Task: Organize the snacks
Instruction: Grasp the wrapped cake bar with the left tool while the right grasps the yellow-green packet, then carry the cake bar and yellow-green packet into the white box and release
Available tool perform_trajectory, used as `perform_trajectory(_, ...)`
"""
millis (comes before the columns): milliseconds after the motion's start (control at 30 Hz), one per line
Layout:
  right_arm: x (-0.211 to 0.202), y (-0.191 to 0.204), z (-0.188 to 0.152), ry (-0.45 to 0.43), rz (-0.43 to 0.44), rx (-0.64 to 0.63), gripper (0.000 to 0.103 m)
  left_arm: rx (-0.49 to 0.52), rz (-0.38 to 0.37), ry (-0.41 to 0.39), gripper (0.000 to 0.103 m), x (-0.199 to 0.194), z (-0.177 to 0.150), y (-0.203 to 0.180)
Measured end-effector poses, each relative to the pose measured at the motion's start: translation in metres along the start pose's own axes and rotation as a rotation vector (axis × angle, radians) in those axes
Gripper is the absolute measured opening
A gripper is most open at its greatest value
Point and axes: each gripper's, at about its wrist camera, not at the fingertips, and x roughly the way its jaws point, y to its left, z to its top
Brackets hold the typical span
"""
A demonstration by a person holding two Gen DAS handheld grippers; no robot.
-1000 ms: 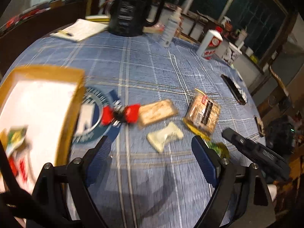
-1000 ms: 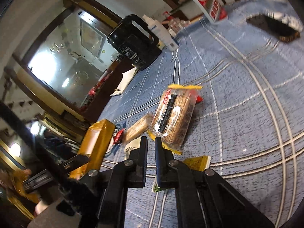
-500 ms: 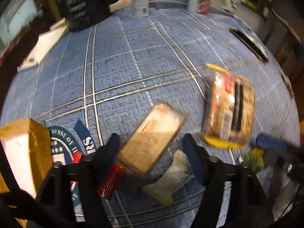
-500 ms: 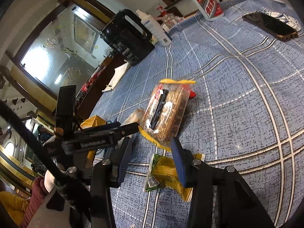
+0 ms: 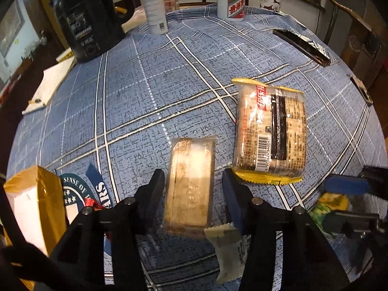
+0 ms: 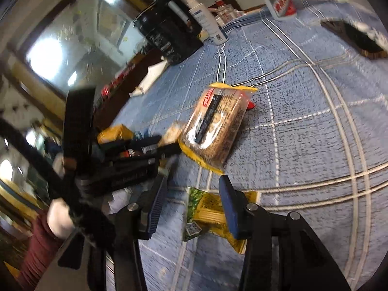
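Left gripper (image 5: 191, 194), jaws just closing in, straddles the clear-wrapped biscuit bar (image 5: 189, 184), pads not quite touching. Right gripper (image 6: 191, 203), jaws just opened, stands half-wide over the green-yellow packet (image 6: 206, 211), not gripping.

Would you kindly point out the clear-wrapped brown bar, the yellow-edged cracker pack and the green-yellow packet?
clear-wrapped brown bar (image 5: 190, 184): left wrist view, middle of wrapper.
yellow-edged cracker pack (image 5: 270, 131): left wrist view, label face.
green-yellow packet (image 6: 208, 211): right wrist view, yellow middle.

Surface (image 5: 169, 77): blue cloth, white and dark plaid lines
Cracker pack (image 5: 270, 131): clear, yellow ends, black stripe
Bar (image 5: 189, 184): tan, clear wrap
Box (image 5: 46, 194): yellow
Jug (image 5: 84, 21): black
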Motion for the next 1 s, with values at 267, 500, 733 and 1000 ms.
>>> perform_trajectory(267, -0.016, 0.012, -0.013, -0.014, -0.157, -0.17, 0.065, 0.006, 0.005, -0.006, 0.035, -0.01, -0.014, -0.002)
perform_trajectory(500, 0.005, 0.021, -0.023, 0.017, -0.223, -0.208, 0.069, -0.071, -0.033, -0.074, 0.035, -0.046, -0.035, 0.01)
perform_trajectory(733, 0.007, 0.028, -0.027, -0.01, -0.278, -0.202, 0.055, -0.16, -0.096, -0.151, 0.035, -0.091, -0.064, 0.026)
perform_trajectory(1000, 0.0, 0.035, -0.028, -0.004, -0.279, -0.144, 0.044, -0.28, -0.104, -0.231, 0.035, -0.136, -0.109, 0.068)
